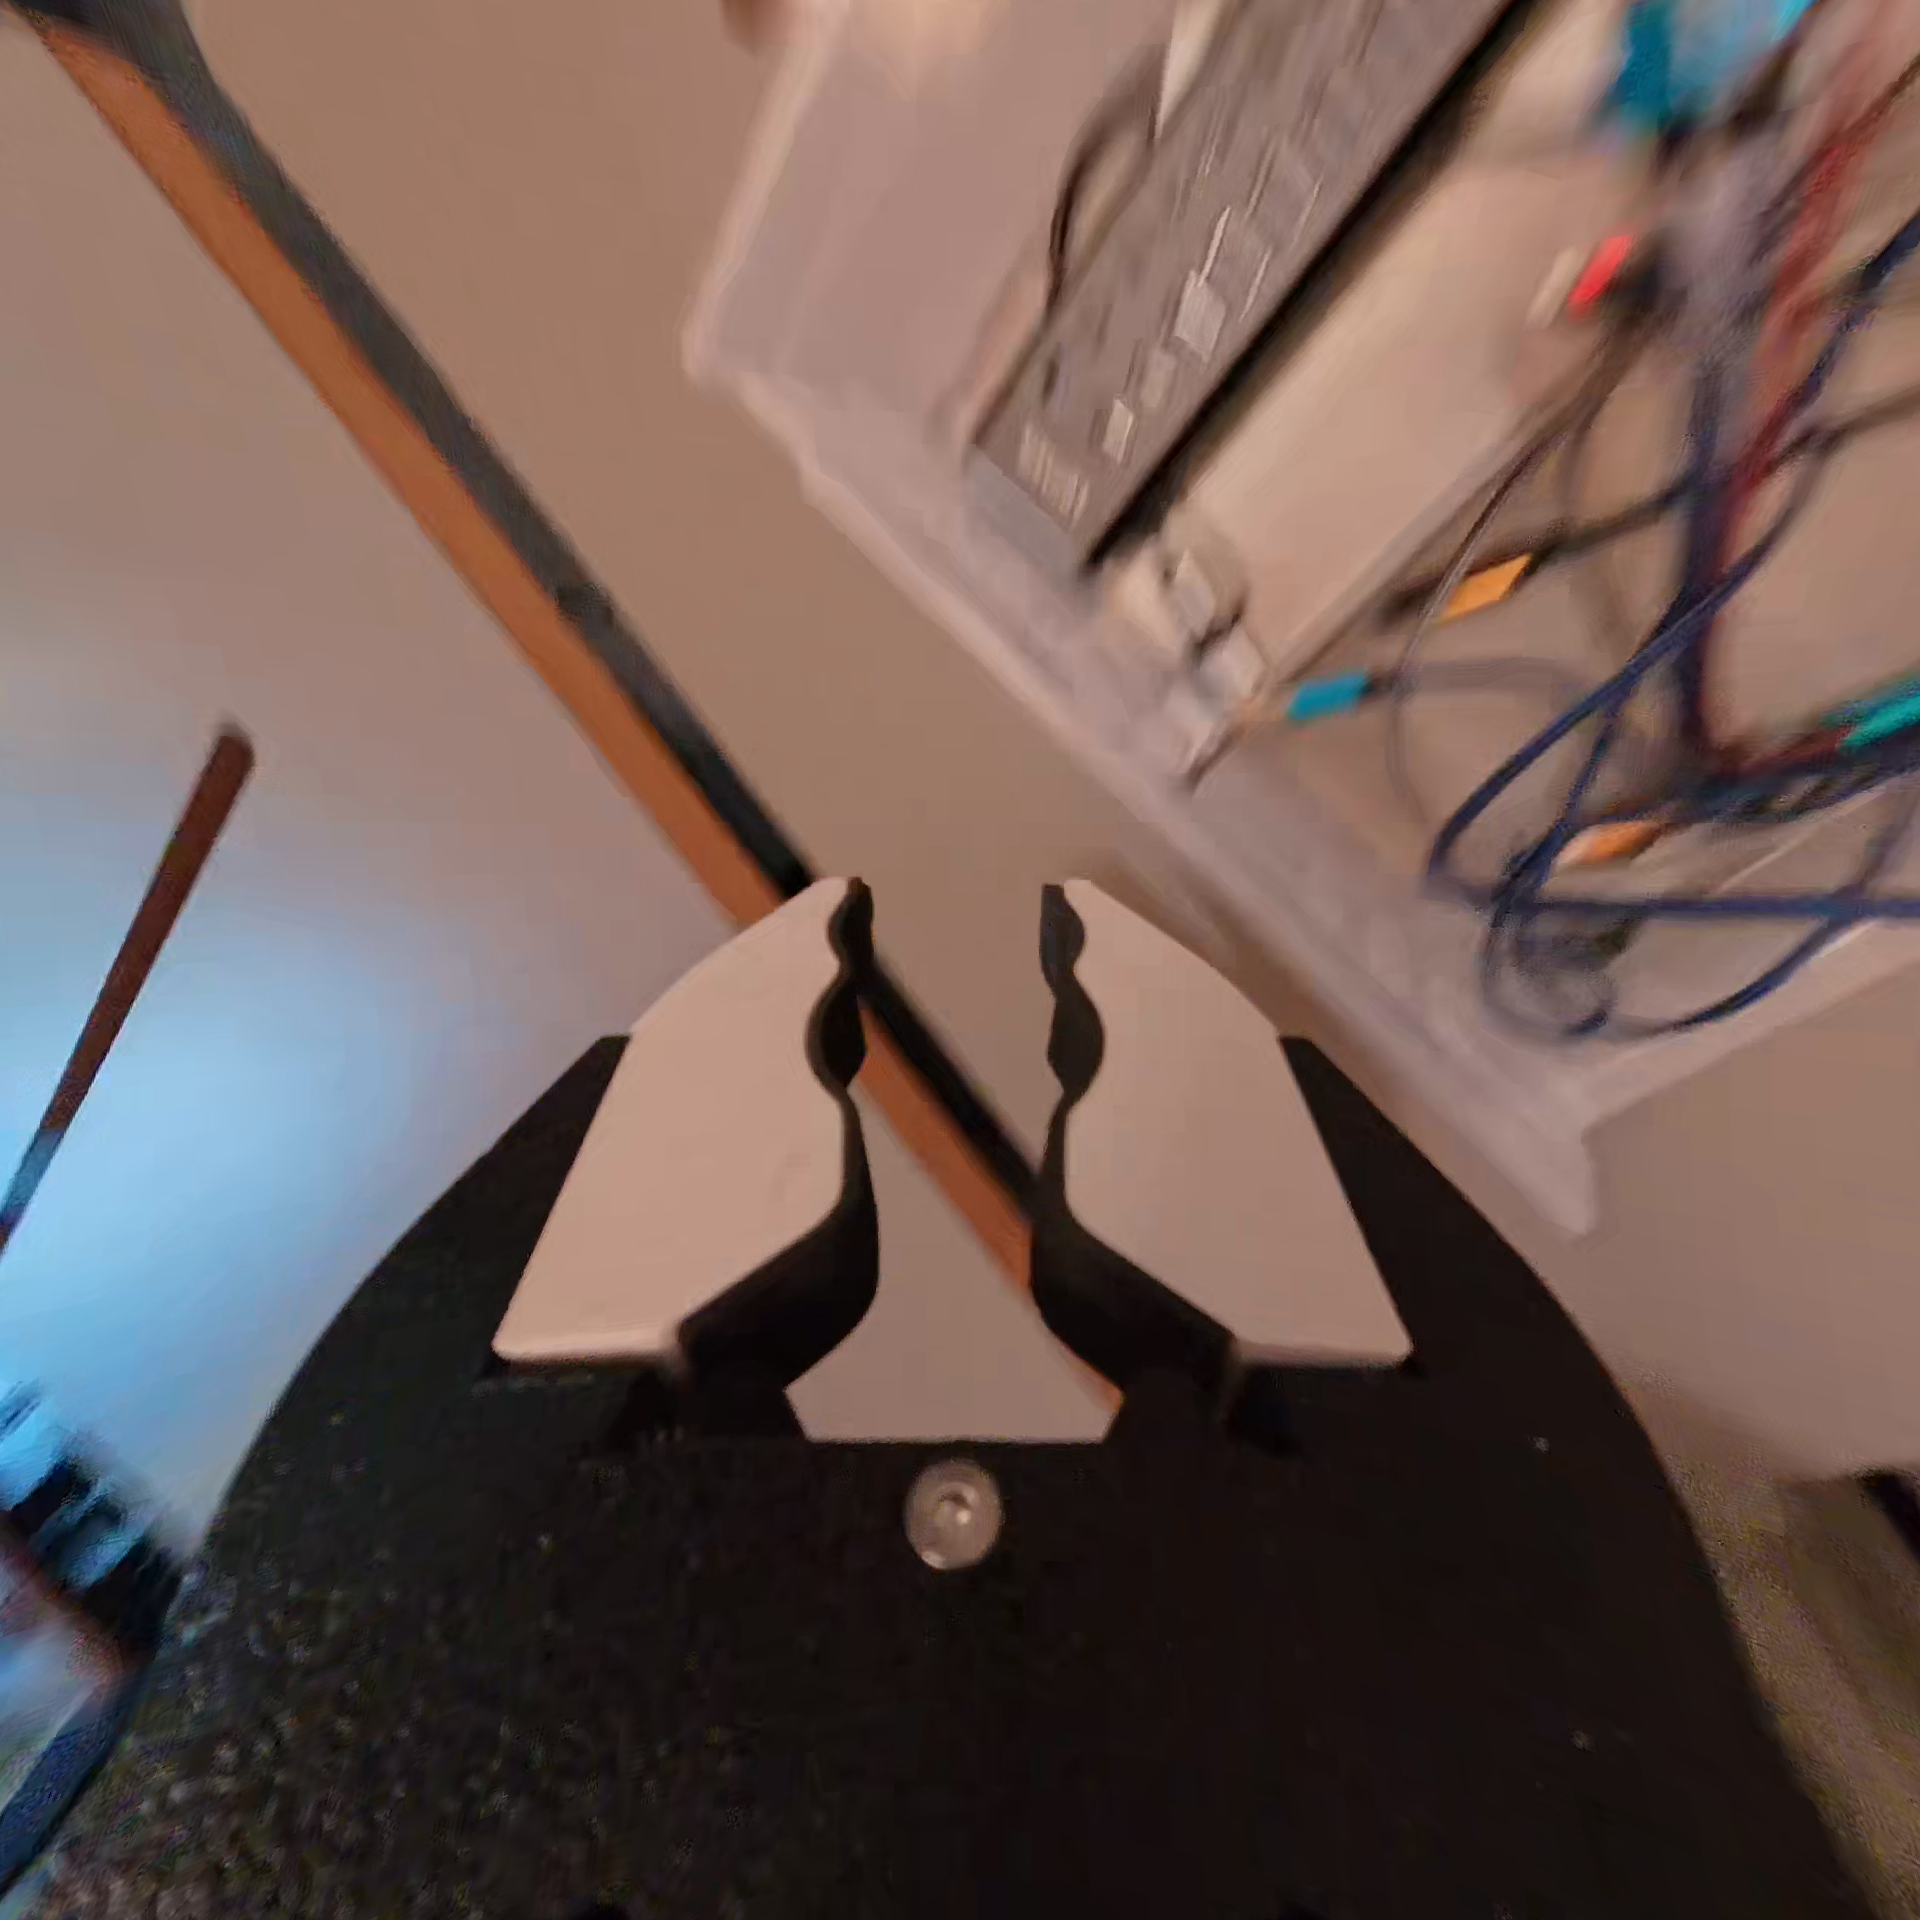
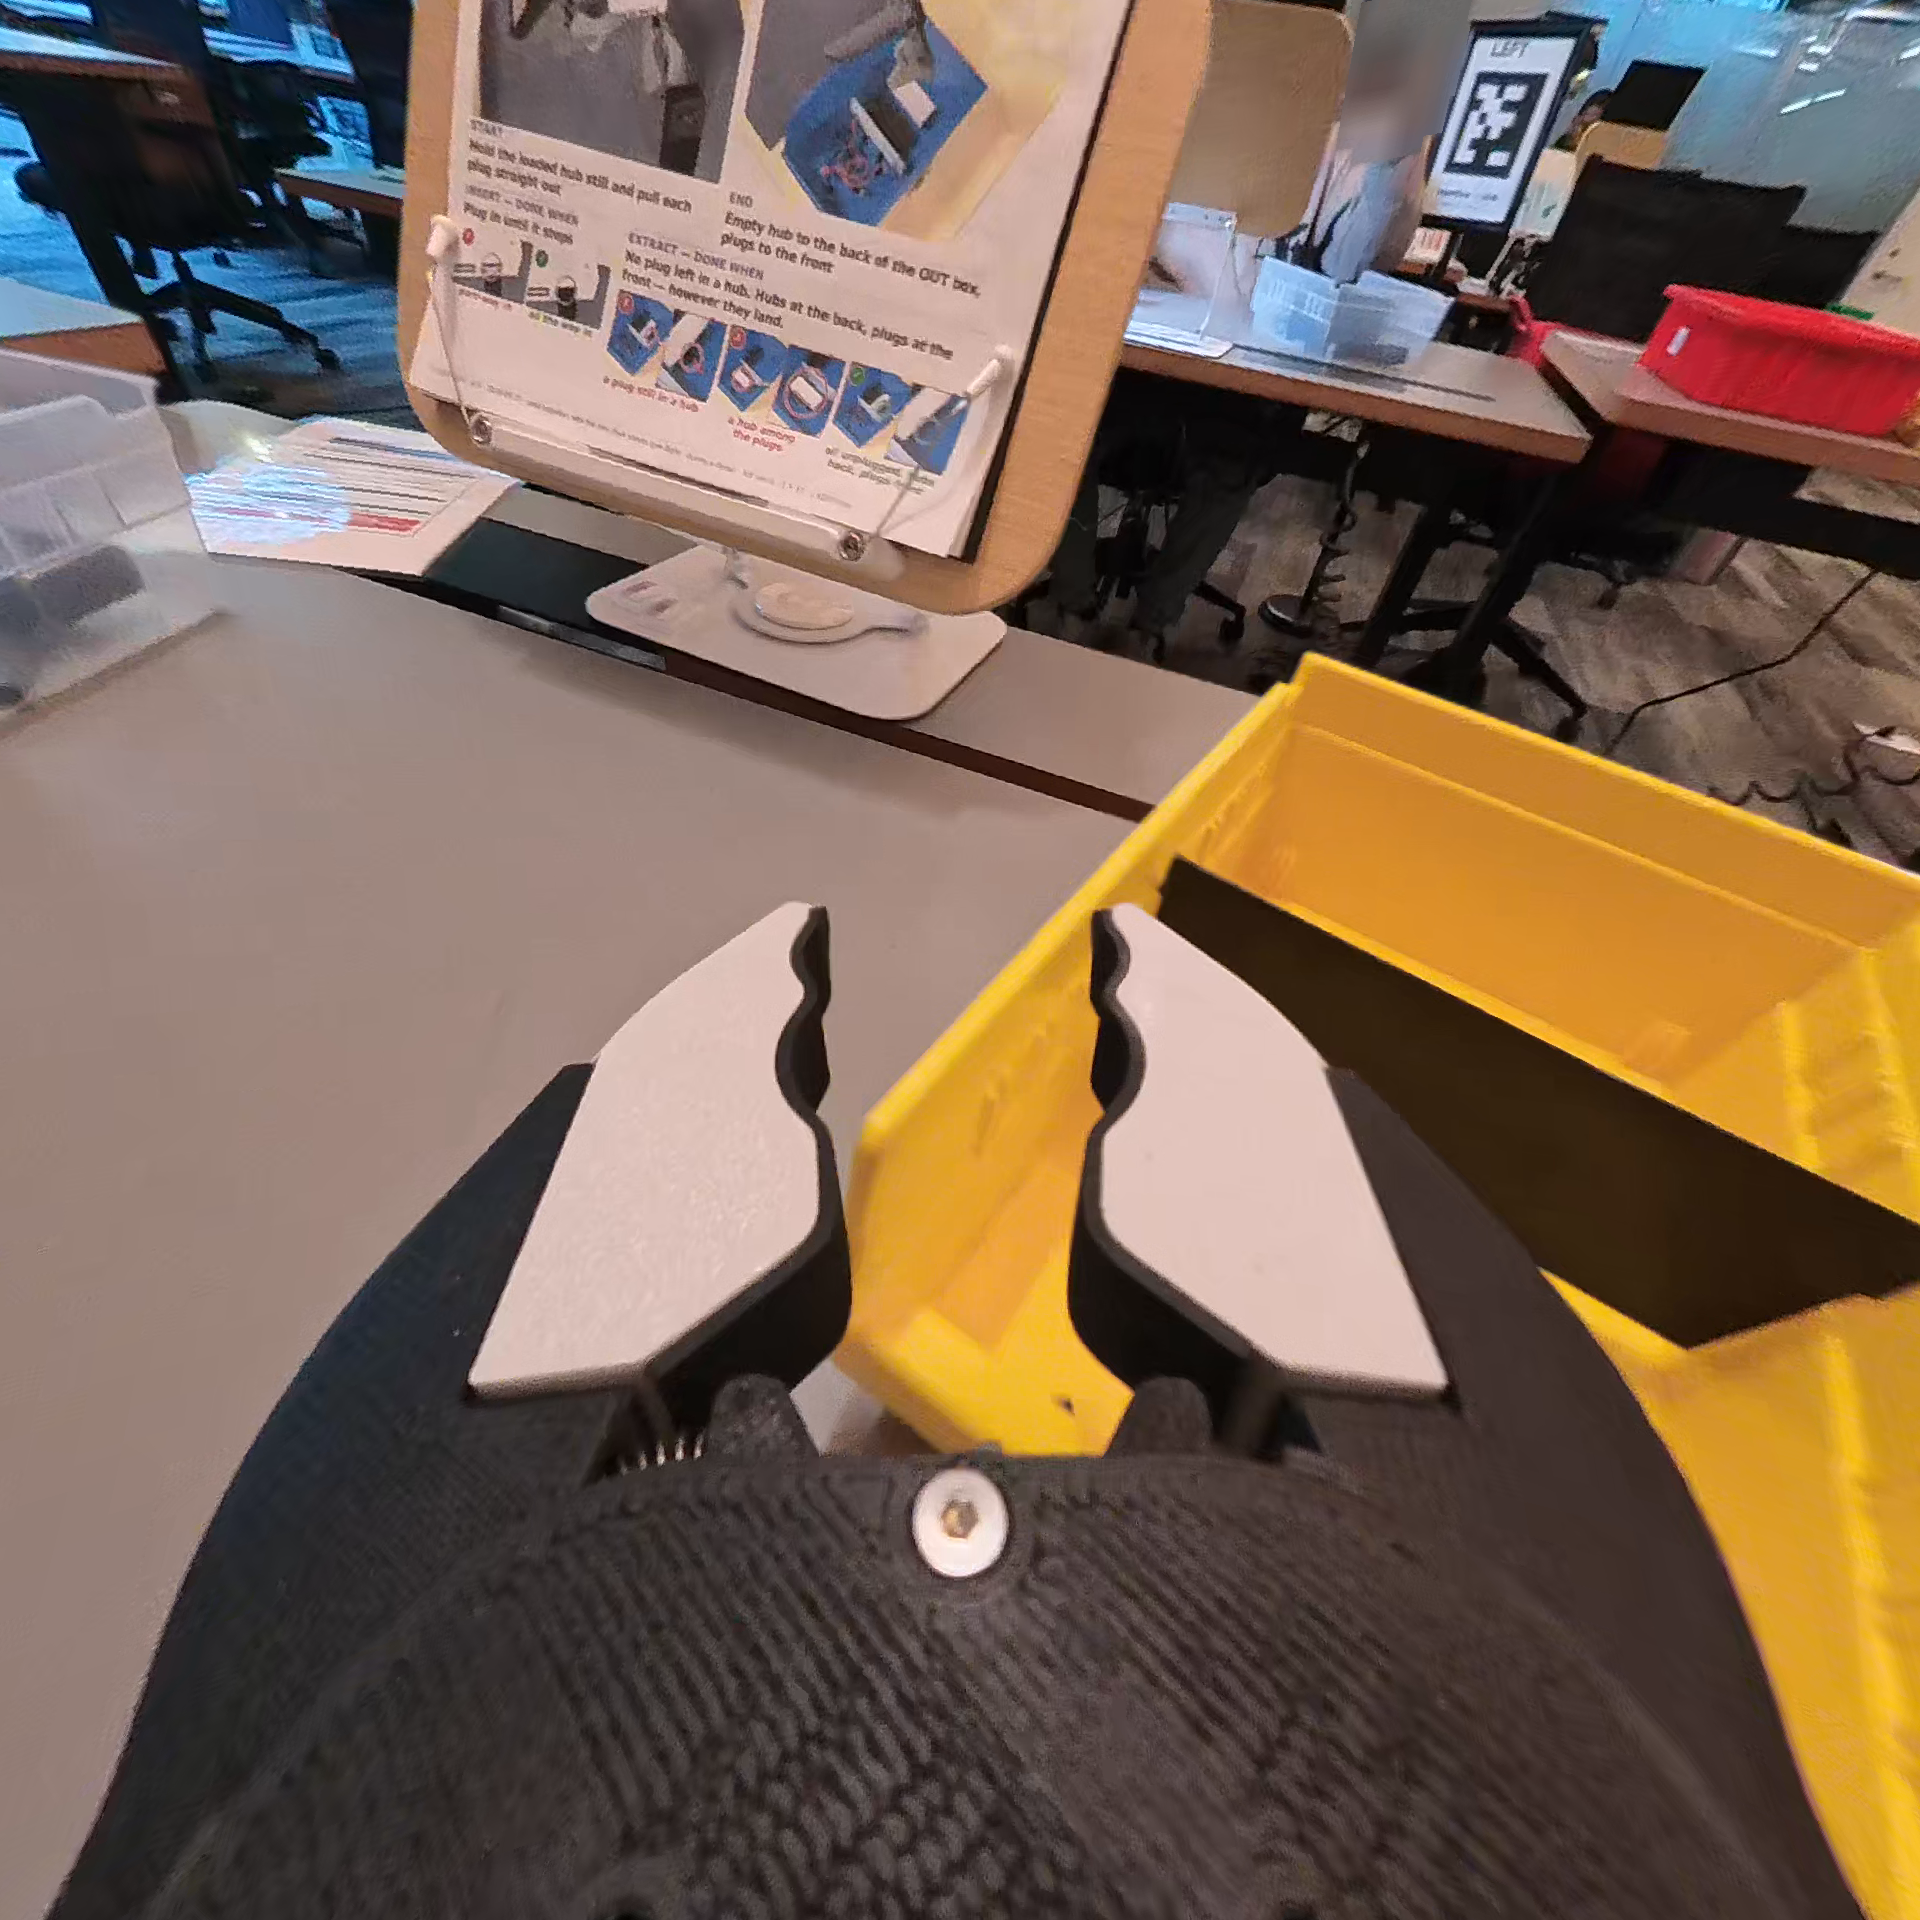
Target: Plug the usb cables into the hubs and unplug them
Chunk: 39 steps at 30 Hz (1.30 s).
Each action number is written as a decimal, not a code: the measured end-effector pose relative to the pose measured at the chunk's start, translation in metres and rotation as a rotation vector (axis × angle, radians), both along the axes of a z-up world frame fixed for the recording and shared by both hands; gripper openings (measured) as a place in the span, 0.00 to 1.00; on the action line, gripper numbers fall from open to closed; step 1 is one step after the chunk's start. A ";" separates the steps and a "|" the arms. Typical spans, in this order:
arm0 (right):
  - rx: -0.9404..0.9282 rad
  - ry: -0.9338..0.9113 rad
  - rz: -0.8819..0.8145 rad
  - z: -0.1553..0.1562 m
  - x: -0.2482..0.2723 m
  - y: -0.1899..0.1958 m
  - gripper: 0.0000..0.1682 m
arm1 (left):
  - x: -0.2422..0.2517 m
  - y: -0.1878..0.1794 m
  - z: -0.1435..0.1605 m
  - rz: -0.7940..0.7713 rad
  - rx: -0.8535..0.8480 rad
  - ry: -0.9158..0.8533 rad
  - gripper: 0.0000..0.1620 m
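Hovering with both tongs empty, cables and hub off to the side

Left wrist view: the left gripper (image 1: pixel 951 894) is tilted and blurred, jaws parted with nothing between them. A clear plastic tray (image 1: pixel 1049 665) up right holds a dark grey USB hub (image 1: pixel 1174 301) and tangled blue and red cables (image 1: pixel 1683 748), kept together, probably for easy reach.

Right wrist view: the right gripper (image 2: pixel 961 920) hangs level, jaws wide and empty, over the corner of a yellow plastic bin (image 2: pixel 997 1132) with a black divider (image 2: pixel 1538 1122).
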State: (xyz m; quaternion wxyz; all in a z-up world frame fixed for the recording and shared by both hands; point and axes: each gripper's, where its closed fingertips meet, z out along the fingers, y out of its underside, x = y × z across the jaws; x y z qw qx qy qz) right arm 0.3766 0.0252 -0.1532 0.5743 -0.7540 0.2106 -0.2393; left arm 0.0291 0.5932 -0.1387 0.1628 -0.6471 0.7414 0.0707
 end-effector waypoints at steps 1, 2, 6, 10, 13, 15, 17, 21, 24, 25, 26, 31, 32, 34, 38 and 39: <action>0.006 0.006 0.011 0.000 0.002 0.009 0.29 | 0.020 -0.011 0.005 -0.025 -0.058 -0.108 0.17; 0.012 0.010 0.027 -0.001 0.005 0.020 0.28 | 0.042 -0.029 0.008 -0.058 -0.155 -0.210 0.16; -0.007 0.019 0.085 -0.005 0.011 0.062 0.33 | 0.093 -0.078 -0.021 0.014 -0.497 -0.242 0.16; -0.113 -0.058 -0.045 0.002 0.025 0.063 0.26 | 0.116 -0.084 -0.075 0.271 -0.636 -0.052 0.32; -0.088 -0.159 -0.083 0.023 0.024 0.049 0.29 | 0.132 -0.103 -0.092 0.405 -0.799 0.007 0.38; -0.022 -0.154 -0.048 0.031 0.017 0.047 0.34 | 0.137 -0.111 -0.101 0.457 -0.839 0.049 0.40; 0.016 -0.144 -0.007 0.034 0.011 0.046 0.36 | 0.138 -0.115 -0.108 0.527 -0.857 0.094 0.36; 0.020 -0.159 0.027 0.030 0.001 0.038 0.36 | 0.150 -0.118 -0.118 0.742 -0.885 0.060 0.25; 0.011 -0.187 0.046 0.029 -0.010 0.030 0.36 | 0.151 -0.114 -0.133 0.871 -0.765 0.052 0.34; 0.010 -0.193 0.053 0.028 -0.013 0.027 0.36 | 0.147 -0.112 -0.140 0.896 -0.696 0.076 0.36; 0.010 -0.192 0.059 0.027 -0.016 0.025 0.36 | 0.143 -0.108 -0.145 0.919 -0.615 0.095 0.28; 0.037 -0.155 0.111 0.023 -0.031 0.014 0.35 | 0.143 -0.110 -0.150 0.907 -0.428 0.180 0.30; 0.043 -0.149 0.108 0.024 -0.032 0.012 0.35 | 0.144 -0.109 -0.150 0.904 -0.418 0.167 0.30; 0.063 -0.140 0.098 0.030 -0.032 0.008 0.35 | 0.145 -0.105 -0.150 0.908 -0.404 0.123 0.27; 0.115 -0.145 0.091 0.046 -0.032 -0.002 0.34 | 0.143 -0.105 -0.146 0.884 -0.471 0.051 0.25; 0.127 -0.140 0.092 0.048 -0.032 -0.004 0.34 | 0.145 -0.103 -0.141 0.898 -0.515 -0.010 0.24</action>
